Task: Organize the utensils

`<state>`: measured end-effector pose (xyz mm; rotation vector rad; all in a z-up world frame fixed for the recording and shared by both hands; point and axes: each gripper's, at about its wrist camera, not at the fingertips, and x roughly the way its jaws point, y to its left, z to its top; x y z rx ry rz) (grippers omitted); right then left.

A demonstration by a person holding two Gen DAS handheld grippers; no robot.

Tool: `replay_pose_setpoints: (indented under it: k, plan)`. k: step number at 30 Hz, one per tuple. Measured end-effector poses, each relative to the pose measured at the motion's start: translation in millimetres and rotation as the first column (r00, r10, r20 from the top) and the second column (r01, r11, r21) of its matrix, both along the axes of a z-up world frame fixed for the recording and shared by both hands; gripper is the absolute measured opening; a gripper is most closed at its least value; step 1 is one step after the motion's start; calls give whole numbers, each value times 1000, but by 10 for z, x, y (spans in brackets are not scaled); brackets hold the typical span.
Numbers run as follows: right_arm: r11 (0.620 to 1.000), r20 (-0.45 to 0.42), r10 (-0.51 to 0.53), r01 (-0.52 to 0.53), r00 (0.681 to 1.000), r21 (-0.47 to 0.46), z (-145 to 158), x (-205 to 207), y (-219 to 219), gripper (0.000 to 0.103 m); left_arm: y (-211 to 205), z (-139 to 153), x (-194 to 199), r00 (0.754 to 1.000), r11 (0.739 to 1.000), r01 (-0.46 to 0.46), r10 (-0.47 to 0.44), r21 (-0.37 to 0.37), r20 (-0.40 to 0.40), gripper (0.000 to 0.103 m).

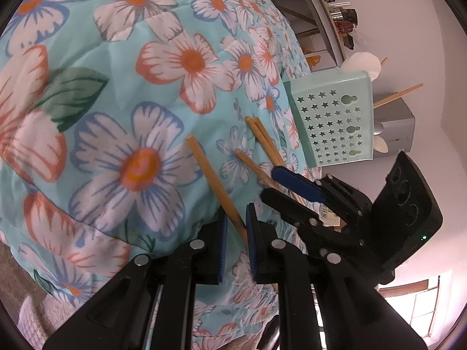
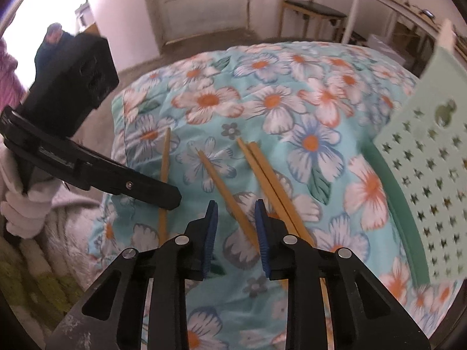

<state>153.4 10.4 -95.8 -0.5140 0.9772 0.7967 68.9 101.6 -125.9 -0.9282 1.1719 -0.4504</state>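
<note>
Closest up, the left gripper (image 1: pixel 235 227) is clamped on one wooden chopstick (image 1: pixel 214 180), which angles away over the floral quilt (image 1: pixel 122 87) on the bed. The right gripper (image 2: pixel 236 218) points down with its jaws partly apart, straddling a second chopstick (image 2: pixel 224 192) that's lying on the quilt, though the pads don't look like they're pressing on it. Just beside it to the right there's a pair of chopsticks (image 2: pixel 262 172) lying together. Further back, the mint-green utensil holder (image 1: pixel 335 122) with star cutouts stands on the quilt, already stuffed with a few sticks and spoons.
</note>
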Motion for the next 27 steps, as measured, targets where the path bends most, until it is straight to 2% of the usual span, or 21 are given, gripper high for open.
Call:
replay_pose_setpoints:
  k: [10, 16, 18, 27]
  plan:
    - [999, 2, 35, -35, 999, -37, -71, 81, 109, 24, 0, -3, -10, 1000, 1000, 0, 0, -3, 0, 12]
    - [999, 10, 25, -24, 1000, -31, -79, 65, 121, 15, 0, 0, -13, 1000, 1000, 0, 0, -3, 0, 12]
    - [999, 17, 27, -26, 999, -27, -56, 37, 126, 5, 0, -1, -10, 1000, 1000, -1, 1, -3, -1, 12]
    - [998, 89, -44, 40, 995, 45, 294, 4, -34, 4, -5, -2, -4, 1000, 1000, -1, 1, -4, -1, 12]
